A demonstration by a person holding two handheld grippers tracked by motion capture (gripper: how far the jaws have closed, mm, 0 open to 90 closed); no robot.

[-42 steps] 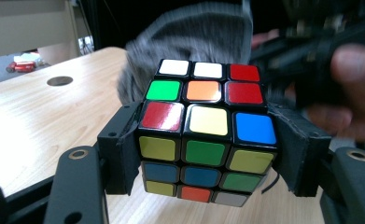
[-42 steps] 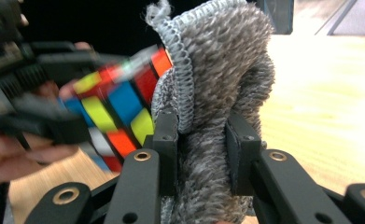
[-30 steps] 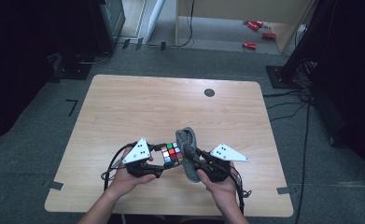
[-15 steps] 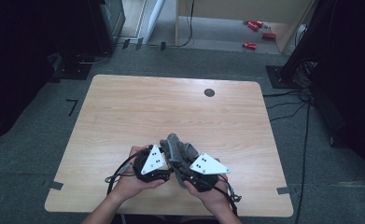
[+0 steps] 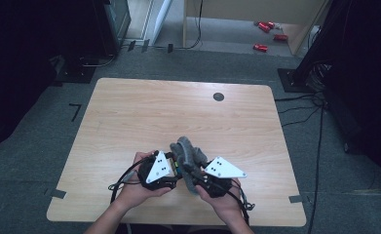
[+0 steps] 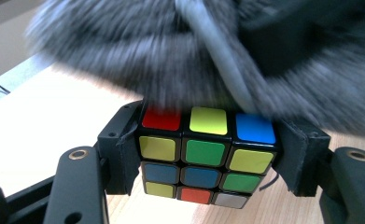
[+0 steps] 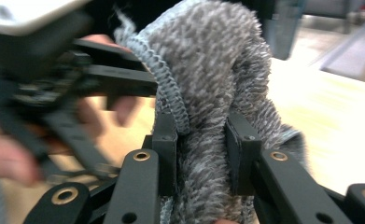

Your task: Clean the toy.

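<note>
A colourful puzzle cube [image 6: 207, 151] sits clamped between the black jaws of my left gripper [image 6: 207, 156], which is shut on it; a sliver of the cube [image 5: 177, 167] shows in the high view beside that gripper [image 5: 171, 170]. A grey fluffy cloth [image 7: 217, 98] is pinched in my right gripper [image 7: 201, 156], which is shut on it. In the high view the cloth [image 5: 188, 153] rises between the two grippers, right gripper [image 5: 198, 176] beside it. The cloth [image 6: 171, 51] presses on the cube's top face in the left gripper view.
Both hands work near the front edge of the wooden table [image 5: 129, 112]. A small dark disc [image 5: 219, 96] lies at the table's far side. Cables [image 5: 122, 178] trail from the grippers. Red objects [image 5: 266, 29] lie on the floor beyond.
The two grippers have come together: the right one moved left with the cloth until it met the cube held in the left gripper. The cube is now mostly covered.
</note>
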